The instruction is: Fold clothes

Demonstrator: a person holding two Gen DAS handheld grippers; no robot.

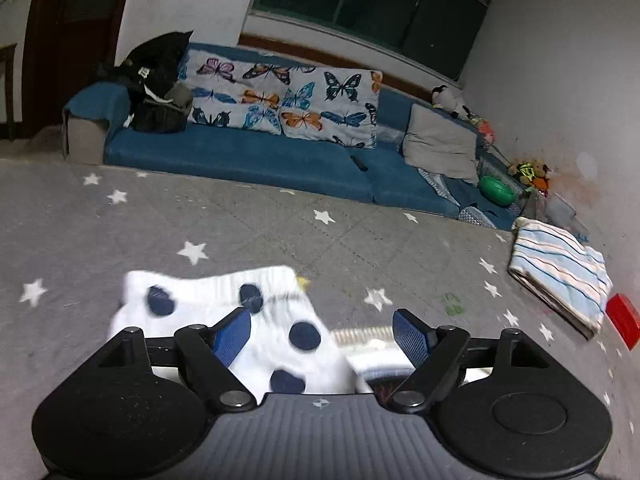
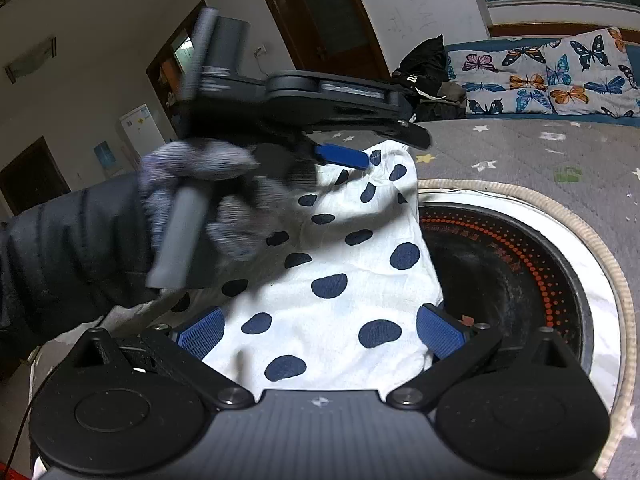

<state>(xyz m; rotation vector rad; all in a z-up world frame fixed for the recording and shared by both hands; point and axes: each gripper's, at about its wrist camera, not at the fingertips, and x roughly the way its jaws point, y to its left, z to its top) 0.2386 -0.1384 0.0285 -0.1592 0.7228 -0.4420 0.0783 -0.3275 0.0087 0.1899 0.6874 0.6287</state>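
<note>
A white garment with dark blue dots [image 2: 340,272] lies on the grey star-patterned table cover [image 1: 240,232], partly over a round black hotplate [image 2: 500,264]. In the left wrist view the garment [image 1: 276,320] lies under my open left gripper [image 1: 322,334], blurred, with the blue pads apart above it. My right gripper [image 2: 320,330] is open, its blue pads either side of the cloth's near edge. The left gripper also shows in the right wrist view [image 2: 360,158], held by a gloved hand [image 2: 200,184] over the garment's far end.
A folded striped cloth [image 1: 560,276] and a red box [image 1: 624,320] lie at the table's right edge. A blue sofa [image 1: 260,160] with butterfly cushions and a black bag stands behind the table. The hotplate has a white surround with a rope rim [image 2: 592,232].
</note>
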